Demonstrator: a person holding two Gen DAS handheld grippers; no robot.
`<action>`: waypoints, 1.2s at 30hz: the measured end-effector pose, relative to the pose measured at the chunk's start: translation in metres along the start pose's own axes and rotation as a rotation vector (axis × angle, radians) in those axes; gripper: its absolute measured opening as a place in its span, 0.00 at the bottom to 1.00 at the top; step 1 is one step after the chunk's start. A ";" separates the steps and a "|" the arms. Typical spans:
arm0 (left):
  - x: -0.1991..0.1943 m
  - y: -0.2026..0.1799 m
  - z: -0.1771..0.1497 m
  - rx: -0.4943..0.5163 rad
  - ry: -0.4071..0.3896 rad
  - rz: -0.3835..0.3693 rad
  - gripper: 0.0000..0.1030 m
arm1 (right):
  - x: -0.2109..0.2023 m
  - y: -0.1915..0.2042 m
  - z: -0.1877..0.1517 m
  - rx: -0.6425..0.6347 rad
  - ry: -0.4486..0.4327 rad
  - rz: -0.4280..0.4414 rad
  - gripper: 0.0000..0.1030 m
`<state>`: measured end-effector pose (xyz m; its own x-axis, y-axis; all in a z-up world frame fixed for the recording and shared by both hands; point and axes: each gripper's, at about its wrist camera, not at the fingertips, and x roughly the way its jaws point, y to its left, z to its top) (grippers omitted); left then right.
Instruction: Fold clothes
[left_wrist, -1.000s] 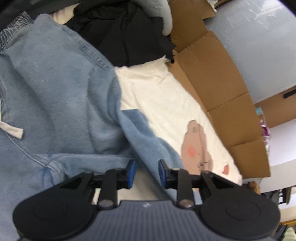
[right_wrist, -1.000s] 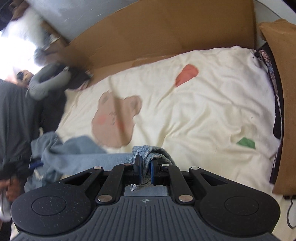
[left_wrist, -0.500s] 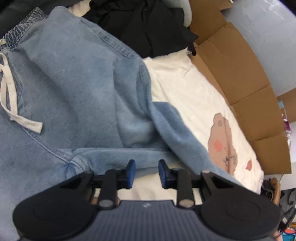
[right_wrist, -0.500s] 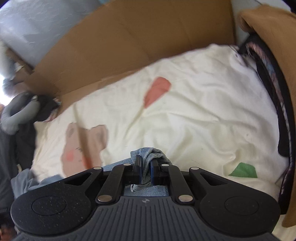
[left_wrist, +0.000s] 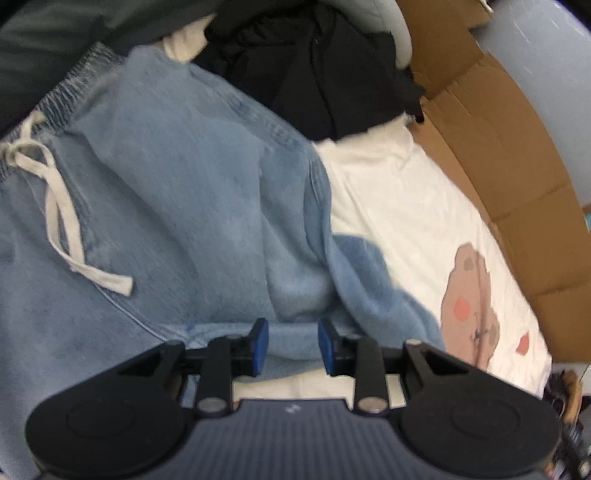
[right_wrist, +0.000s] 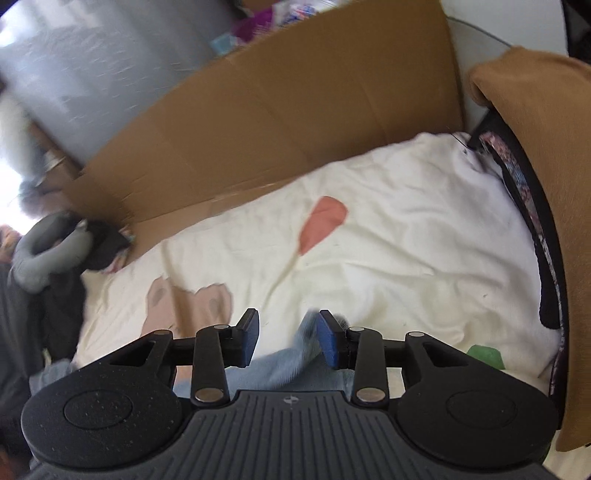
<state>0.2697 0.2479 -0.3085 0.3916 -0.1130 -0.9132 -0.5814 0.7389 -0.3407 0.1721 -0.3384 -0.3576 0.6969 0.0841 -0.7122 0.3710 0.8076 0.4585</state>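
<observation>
1. Left wrist view looks down close over the blue jeans (left_wrist: 177, 221) toward the cardboard (left_wrist: 517, 155);
2. Right wrist view faces the same cardboard (right_wrist: 295, 99); both share the cream sheet (right_wrist: 388, 251).

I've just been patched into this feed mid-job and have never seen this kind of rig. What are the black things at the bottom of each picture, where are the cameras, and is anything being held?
There is no robot here: a person carries a two-finger tool in each hand, and a wide-angle camera on each looks forward along its fingers. The black shape at the bottom of each picture is that tool's own body.

The left view shows the left tool, open, over light blue denim trousers with a white drawstring. They lie on a cream sheet printed with a bear. A pile of black clothing sits beyond, with cardboard alongside.

The right view shows the right tool, also open. Denim lies between its fingers and against one blue pad, blurred, but is not clamped. So nothing is held.
</observation>
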 end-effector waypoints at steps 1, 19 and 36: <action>-0.007 0.000 0.005 -0.023 0.000 -0.002 0.32 | -0.004 0.000 -0.003 -0.024 0.004 0.006 0.41; -0.078 0.008 0.050 -0.062 -0.113 0.131 0.46 | 0.000 -0.015 -0.029 -0.379 0.053 -0.019 0.50; 0.011 0.031 0.059 0.015 -0.067 0.143 0.46 | 0.090 0.004 -0.008 -0.644 0.105 0.037 0.62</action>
<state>0.2984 0.3085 -0.3158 0.3527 0.0385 -0.9349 -0.6239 0.7543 -0.2043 0.2315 -0.3226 -0.4245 0.6261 0.1487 -0.7655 -0.1163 0.9885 0.0968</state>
